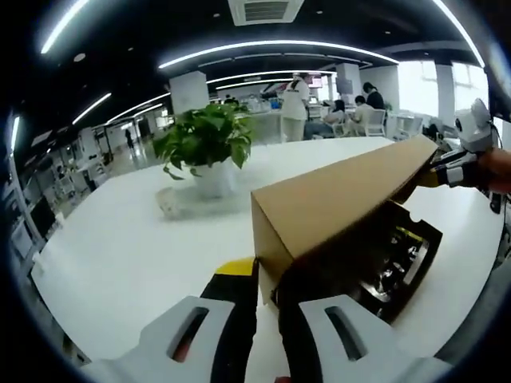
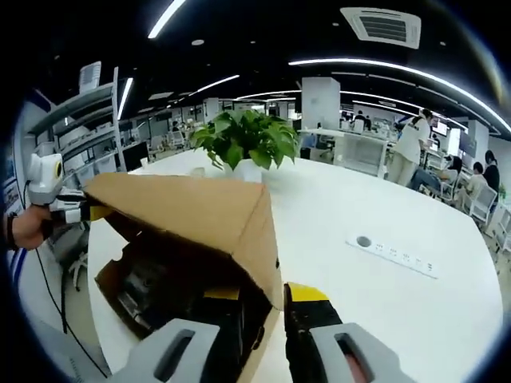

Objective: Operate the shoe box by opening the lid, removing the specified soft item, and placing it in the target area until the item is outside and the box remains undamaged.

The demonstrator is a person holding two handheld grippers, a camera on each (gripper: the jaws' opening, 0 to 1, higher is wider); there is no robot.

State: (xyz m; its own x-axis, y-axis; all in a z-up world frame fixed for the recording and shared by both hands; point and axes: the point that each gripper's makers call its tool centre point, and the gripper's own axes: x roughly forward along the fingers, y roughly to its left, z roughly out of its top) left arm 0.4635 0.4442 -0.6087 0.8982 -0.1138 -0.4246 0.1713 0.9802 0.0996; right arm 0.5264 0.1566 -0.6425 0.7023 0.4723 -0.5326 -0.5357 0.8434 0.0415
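Observation:
The brown cardboard lid (image 1: 343, 195) of the shoe box is raised above the dark box base (image 1: 427, 239). Dark contents (image 1: 391, 275) lie inside, too dim to name. My left gripper (image 1: 263, 281) is shut on the lid's near end wall, one yellow-tipped finger on each side. In the right gripper view the lid (image 2: 192, 211) slopes over the open box (image 2: 112, 287). There my right gripper (image 2: 263, 302) is shut on the lid's corner. Each gripper also appears at the lid's far end in the other view: the right gripper (image 1: 471, 148) and the left gripper (image 2: 52, 195).
The box stands on a large white table (image 1: 120, 255). A green plant in a white pot (image 1: 206, 148) (image 2: 247, 140) stands beyond it, with a small pale object (image 1: 168, 203) beside the pot. A socket strip (image 2: 395, 251) is set in the tabletop. People (image 1: 295, 104) are at the back.

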